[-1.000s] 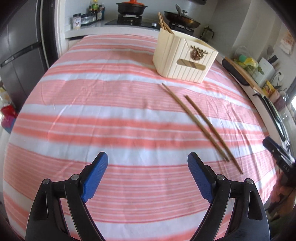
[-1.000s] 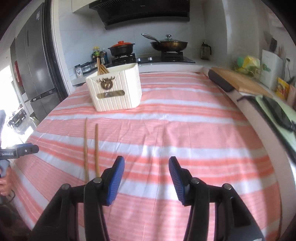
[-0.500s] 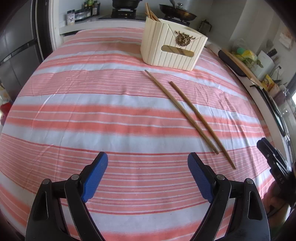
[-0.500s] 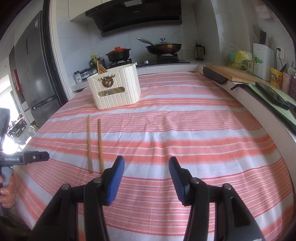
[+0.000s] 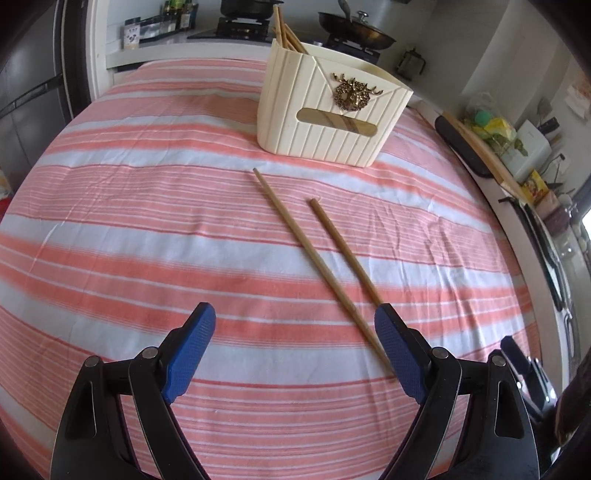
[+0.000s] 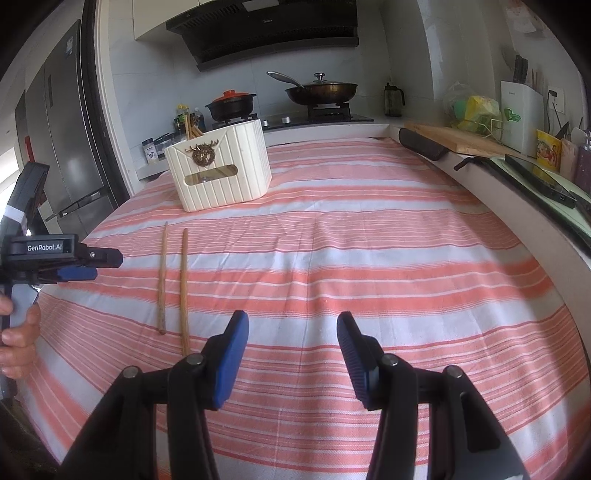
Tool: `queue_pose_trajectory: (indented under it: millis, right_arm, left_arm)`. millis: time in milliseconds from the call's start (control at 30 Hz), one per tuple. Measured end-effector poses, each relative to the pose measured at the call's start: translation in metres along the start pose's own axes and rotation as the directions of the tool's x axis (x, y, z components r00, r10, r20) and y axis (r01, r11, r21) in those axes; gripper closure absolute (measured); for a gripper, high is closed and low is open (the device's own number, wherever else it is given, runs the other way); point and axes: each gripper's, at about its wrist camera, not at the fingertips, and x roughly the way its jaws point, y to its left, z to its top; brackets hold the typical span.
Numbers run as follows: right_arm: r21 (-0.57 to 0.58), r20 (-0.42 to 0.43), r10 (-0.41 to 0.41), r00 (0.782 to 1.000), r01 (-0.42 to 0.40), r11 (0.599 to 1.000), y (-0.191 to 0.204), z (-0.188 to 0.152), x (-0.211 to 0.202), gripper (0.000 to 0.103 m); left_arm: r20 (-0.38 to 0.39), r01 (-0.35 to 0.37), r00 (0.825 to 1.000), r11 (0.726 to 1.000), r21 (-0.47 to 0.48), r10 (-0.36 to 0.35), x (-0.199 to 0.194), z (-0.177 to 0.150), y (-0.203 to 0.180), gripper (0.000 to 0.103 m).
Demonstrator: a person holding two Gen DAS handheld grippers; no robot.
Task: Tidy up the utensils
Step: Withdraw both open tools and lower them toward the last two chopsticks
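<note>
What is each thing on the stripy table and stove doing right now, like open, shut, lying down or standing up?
left gripper: open, empty
right gripper: open, empty
two loose chopsticks: lying flat on the cloth, side by side, apart
cream holder: upright, chopsticks standing in it
wok: lid on
black pot: orange lid on

Two chopsticks (image 5: 325, 262) lie side by side, apart, on the tabletop (image 5: 147, 221), just before the holder (image 5: 332, 114), which stands near the far edge with more chopsticks (image 5: 286, 31) in it.
</note>
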Motion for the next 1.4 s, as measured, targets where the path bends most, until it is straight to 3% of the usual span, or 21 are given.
queue_pose_trajectory:
  millis: [367,1400]
  right_arm:
    - [-0.030,0.005,0.004,1.000,-0.004,1.000,0.006,-0.005,0.003,0.052]
    - [-0.016,-0.001,0.010,1.000,-0.010,1.000,0.004,-0.006,0.003,0.052]
  left_arm:
    - [-0.009,-0.036,0.999,0.997,-0.061,0.036,0.011,-0.006,0.004,0.014]
    - [-0.011,-0.100,0.995,0.995,-0.029,0.100,0.049,0.002,-0.021,0.014]
